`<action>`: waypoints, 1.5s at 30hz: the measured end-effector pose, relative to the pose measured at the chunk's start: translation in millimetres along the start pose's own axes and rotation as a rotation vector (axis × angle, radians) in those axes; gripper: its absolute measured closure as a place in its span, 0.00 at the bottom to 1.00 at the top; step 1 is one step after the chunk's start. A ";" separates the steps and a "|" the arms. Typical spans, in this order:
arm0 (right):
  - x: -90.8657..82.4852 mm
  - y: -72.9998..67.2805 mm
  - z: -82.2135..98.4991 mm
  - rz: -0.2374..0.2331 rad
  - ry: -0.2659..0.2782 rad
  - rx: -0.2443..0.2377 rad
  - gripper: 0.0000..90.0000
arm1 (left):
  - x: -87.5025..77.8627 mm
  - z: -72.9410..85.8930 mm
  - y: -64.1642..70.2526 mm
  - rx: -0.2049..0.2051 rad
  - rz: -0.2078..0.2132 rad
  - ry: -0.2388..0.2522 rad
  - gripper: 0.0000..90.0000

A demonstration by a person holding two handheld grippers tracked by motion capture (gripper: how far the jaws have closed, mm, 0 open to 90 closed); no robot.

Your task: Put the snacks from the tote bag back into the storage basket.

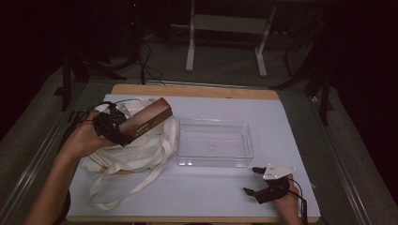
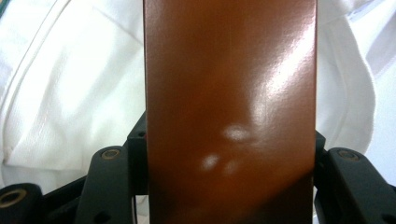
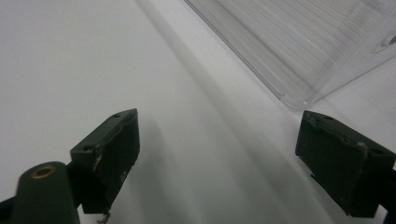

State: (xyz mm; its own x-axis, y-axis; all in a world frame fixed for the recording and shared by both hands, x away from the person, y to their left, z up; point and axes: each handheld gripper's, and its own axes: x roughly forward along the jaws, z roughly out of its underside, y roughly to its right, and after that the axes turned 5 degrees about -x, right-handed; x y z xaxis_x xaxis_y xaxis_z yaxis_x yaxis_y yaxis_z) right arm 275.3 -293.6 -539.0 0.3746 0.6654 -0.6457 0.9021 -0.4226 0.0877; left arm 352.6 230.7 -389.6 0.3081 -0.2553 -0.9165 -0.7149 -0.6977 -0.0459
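Spread right hand-held gripper [image 1: 256, 181] near clear tray [image 1: 214, 162]; left hand-held gripper [image 1: 123, 131] pinching brown box [image 1: 148, 119] above white bag [image 1: 136, 150].

The print on the brown box [image 1: 146, 120] is too small to read

Clear plastic tray [image 1: 244, 140]: stands empty at the table's middle, just right of the white cloth bag.
White cloth bag [image 1: 141, 150]: lies crumpled on the left part of the table, its straps trailing toward the near edge.
Table [image 1: 211, 187]: covered with a pale sheet, a wooden edge showing along the far side.
White-legged stand [image 1: 190, 51]: stands on the floor beyond the table.
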 end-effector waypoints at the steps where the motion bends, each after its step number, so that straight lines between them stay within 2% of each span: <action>1: -0.1 -0.1 0.0 0.000 0.000 0.000 0.15 | -0.6 -1.0 0.8 0.008 -0.006 0.001 0.49; 8: -0.1 -0.2 0.0 0.001 0.001 -0.001 0.15 | -3.2 -5.8 1.7 0.029 -0.004 0.014 0.49; 15: 0.1 -0.1 0.0 0.000 0.000 -0.002 0.15 | -3.7 -16.4 5.6 0.071 -0.006 -0.005 0.49; 24: 0.0 0.0 0.0 -0.001 0.000 -0.001 0.15 | -2.9 -29.4 10.4 0.102 0.006 -0.002 0.49; 29: 0.0 -0.1 0.0 -0.001 0.000 -0.001 0.15 | -0.5 -34.4 15.8 0.155 0.010 -0.010 0.49; 31: 0.0 -0.2 0.0 -0.001 0.000 -0.002 0.15 | 0.6 -35.8 17.3 0.165 0.021 -0.005 0.49; 39: 0.0 0.1 0.0 -0.002 0.000 -0.001 0.15 | 3.2 -41.5 20.5 0.191 0.029 0.000 0.49; 45: 0.1 0.1 0.0 -0.002 0.000 -0.001 0.15 | 4.1 -45.3 26.0 0.226 0.032 0.002 0.49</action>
State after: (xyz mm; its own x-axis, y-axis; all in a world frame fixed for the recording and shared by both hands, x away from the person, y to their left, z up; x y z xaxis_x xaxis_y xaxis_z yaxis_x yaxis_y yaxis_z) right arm 275.4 -293.6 -539.0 0.3725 0.6661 -0.6462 0.9030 -0.4208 0.0868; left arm 363.7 181.1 -376.6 0.2837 -0.2767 -0.9181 -0.8470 -0.5212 -0.1046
